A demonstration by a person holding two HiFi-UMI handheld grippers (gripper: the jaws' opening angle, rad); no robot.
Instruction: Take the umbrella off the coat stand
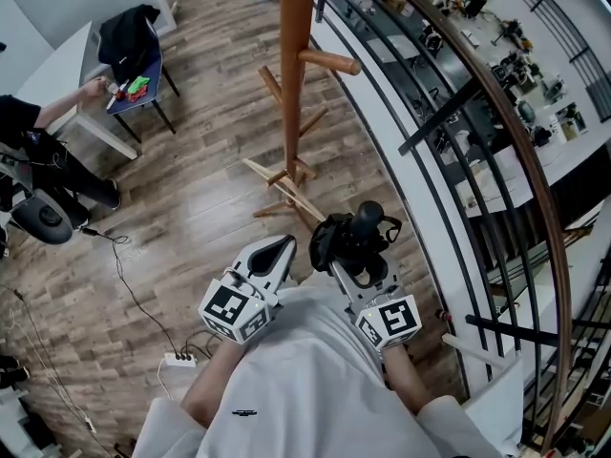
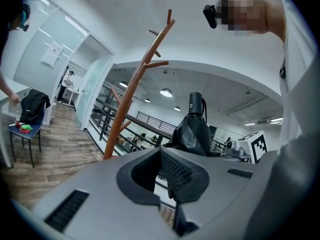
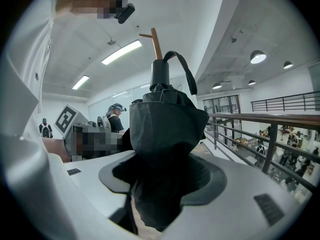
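Beside a curved railing (image 1: pixel 458 113) on an upper floor, a person holds a folded black umbrella (image 1: pixel 351 239) in the right gripper (image 1: pixel 363 270), whose fingers are clamped around the bunched fabric with the handle and its wrist strap pointing away. The umbrella is off the wooden coat stand (image 1: pixel 294 74), which rises just ahead with bare pegs and its feet on the plank floor (image 1: pixel 191 189). The left gripper (image 1: pixel 277 251) is level beside the right one, just clear of the umbrella, with its fingers (image 2: pixel 177 173) closed together on nothing. At the far left, a second person (image 1: pixel 29 132) reaches toward a white worktop (image 1: pixel 62 70), next to a chair (image 1: pixel 134 60) draped with a black jacket.
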